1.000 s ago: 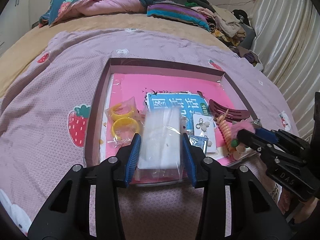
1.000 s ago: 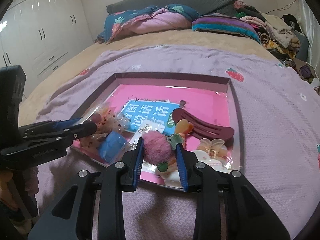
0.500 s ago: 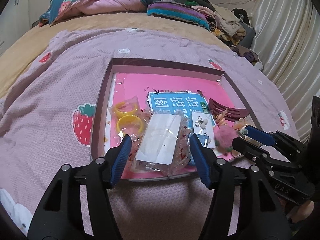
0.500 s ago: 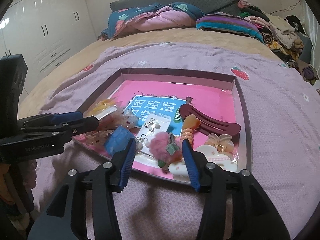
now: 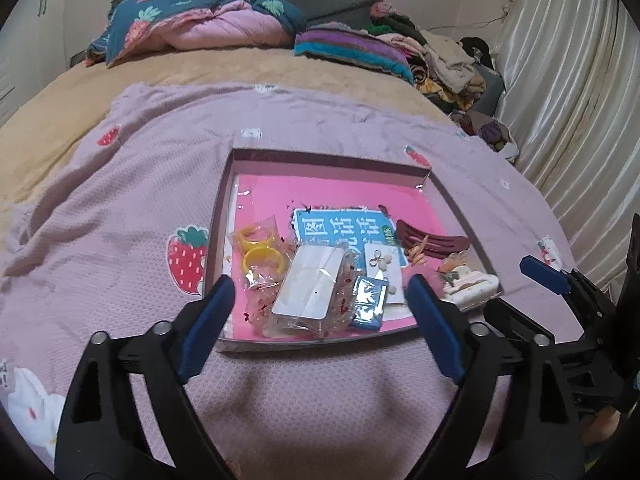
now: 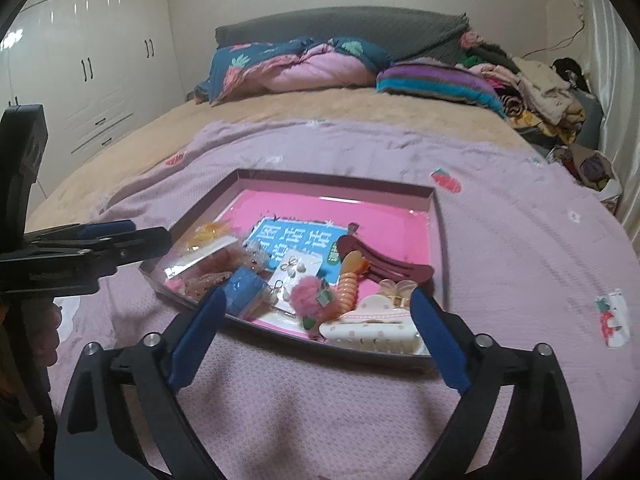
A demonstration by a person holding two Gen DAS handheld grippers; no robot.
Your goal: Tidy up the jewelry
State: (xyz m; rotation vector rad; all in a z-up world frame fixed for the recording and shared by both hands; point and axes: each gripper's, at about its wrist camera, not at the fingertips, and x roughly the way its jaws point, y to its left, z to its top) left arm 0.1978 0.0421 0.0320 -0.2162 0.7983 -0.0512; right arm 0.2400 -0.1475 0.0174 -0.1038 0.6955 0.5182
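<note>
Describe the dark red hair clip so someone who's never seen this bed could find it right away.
On the lilac strawberry-print bedspread lies a shallow tray with a pink floor. Near its right side lies the long, curved, dark red plastic hair clip, the only maroon piece, beside an orange spiral hair tie.

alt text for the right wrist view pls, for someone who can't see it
The right gripper, jaws opening and holding nothing, hangs over the near edge of a shallow tray on a bed. In the tray lie a white claw clip, a pink pom-pom, a dark red hair clip and bagged trinkets. The left gripper reaches in from the left.
</note>
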